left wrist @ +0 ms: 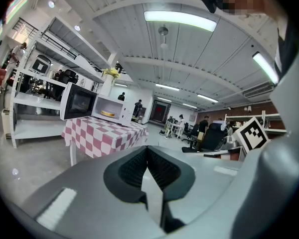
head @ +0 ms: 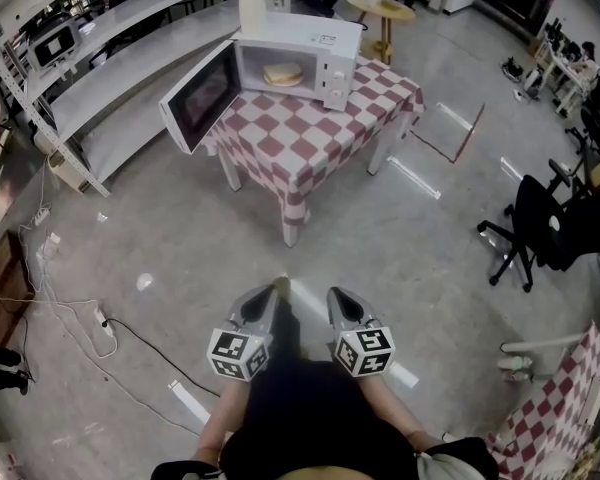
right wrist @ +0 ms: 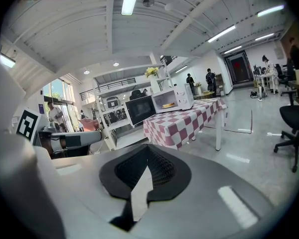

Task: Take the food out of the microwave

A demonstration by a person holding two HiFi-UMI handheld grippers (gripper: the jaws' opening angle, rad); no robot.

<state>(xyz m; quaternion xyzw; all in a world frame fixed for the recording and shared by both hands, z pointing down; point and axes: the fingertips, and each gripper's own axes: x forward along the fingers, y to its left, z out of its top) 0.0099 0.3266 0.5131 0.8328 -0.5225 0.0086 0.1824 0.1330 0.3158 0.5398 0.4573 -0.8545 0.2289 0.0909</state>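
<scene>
**A:** Where is the food?
**B:** The food (head: 283, 73), a pale, flat round piece, lies inside the white microwave (head: 330, 43). The microwave's door (head: 200, 96) hangs wide open, to the left in the head view.
**A:** And what does the microwave stand on?
**B:** On the bench (head: 292, 226), which is covered by a red-and-white checked cloth (head: 310, 143). It sits at the far corner.
**A:** How is the left claw?
**B:** The left claw (left wrist: 147, 150) is closed. Its two ribbed jaws meet at the tips with nothing between them, and it touches nothing.
**A:** And the right?
**B:** The same. The right claw (right wrist: 148, 151) has its tips pressed together and is empty, in free air.
**A:** How near are they to the bench?
**B:** Well apart from it. In the head view both claws are low in front of the person (head: 300, 408), side by side, pointing toward the bench over bare grey floor (head: 180, 228).
**A:** Anything else around?
**B:** A black office chair (head: 528, 218) stands off to the right, away from the bench
</scene>
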